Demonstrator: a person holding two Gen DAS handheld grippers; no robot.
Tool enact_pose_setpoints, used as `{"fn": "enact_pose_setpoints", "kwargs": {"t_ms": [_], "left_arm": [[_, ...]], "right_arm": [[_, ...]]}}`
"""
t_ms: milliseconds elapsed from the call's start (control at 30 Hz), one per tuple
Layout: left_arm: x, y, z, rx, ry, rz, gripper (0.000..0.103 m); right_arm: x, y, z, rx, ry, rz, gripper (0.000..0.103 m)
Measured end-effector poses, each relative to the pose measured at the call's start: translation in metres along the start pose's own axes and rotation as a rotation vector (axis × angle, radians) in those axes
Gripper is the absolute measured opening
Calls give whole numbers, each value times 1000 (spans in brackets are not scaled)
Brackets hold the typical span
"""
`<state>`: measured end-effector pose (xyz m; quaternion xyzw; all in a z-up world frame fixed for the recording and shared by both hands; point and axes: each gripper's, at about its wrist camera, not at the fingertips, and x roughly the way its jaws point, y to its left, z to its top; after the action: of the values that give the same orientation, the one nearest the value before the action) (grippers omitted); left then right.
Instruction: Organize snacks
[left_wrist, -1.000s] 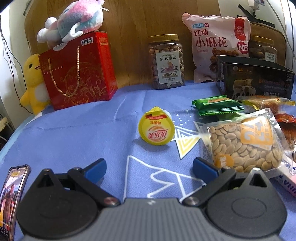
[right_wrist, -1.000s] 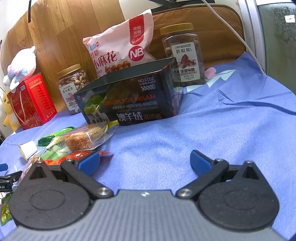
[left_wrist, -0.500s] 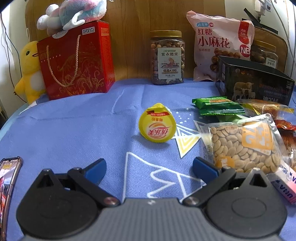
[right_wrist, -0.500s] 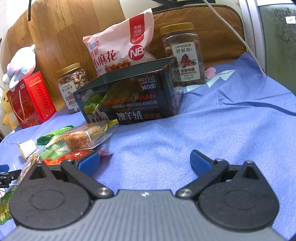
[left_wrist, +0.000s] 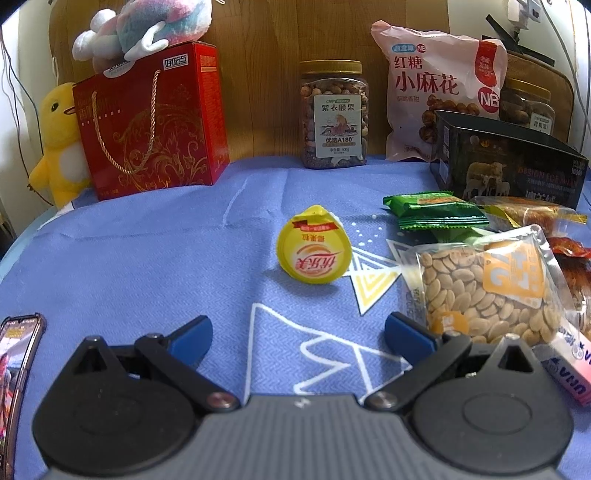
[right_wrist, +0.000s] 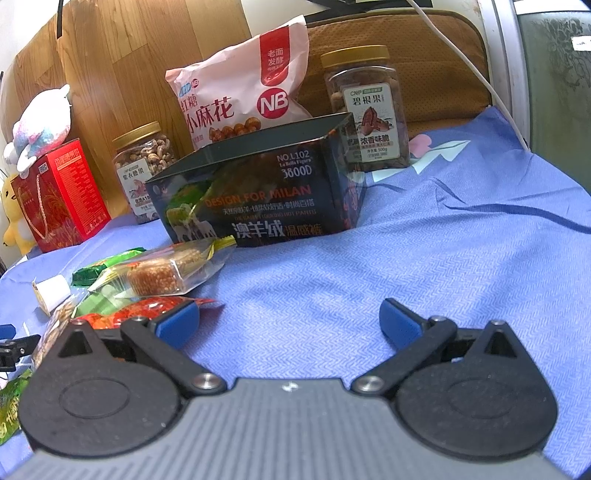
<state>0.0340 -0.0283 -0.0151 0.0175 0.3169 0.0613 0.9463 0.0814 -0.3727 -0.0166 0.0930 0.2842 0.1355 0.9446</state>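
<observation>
phone (left_wrist: 16, 373) cropped, far jar (left_wrist: 529, 105) half hidden

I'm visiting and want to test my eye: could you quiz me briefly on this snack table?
1. True or false: the left tool holds the yellow jelly cup.
2. What sits on the red gift box?
3. The open black box stands in front of: A) pink snack bag, B) a phone.

Key: 1 false, it is open and short of the cup; 2 a plush toy; 3 A.
</observation>
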Motion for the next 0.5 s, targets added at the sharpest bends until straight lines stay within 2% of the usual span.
{"fn": "enact_pose_setpoints", "kwargs": {"t_ms": [300, 500], "left_arm": [[0, -1, 0, 3, -2, 1, 103], [0, 1, 0, -3, 7, -8, 103]], "right_arm": [[-4, 6, -3, -14, 15, -27, 103], [-23, 14, -16, 36, 1, 44, 103]]}}
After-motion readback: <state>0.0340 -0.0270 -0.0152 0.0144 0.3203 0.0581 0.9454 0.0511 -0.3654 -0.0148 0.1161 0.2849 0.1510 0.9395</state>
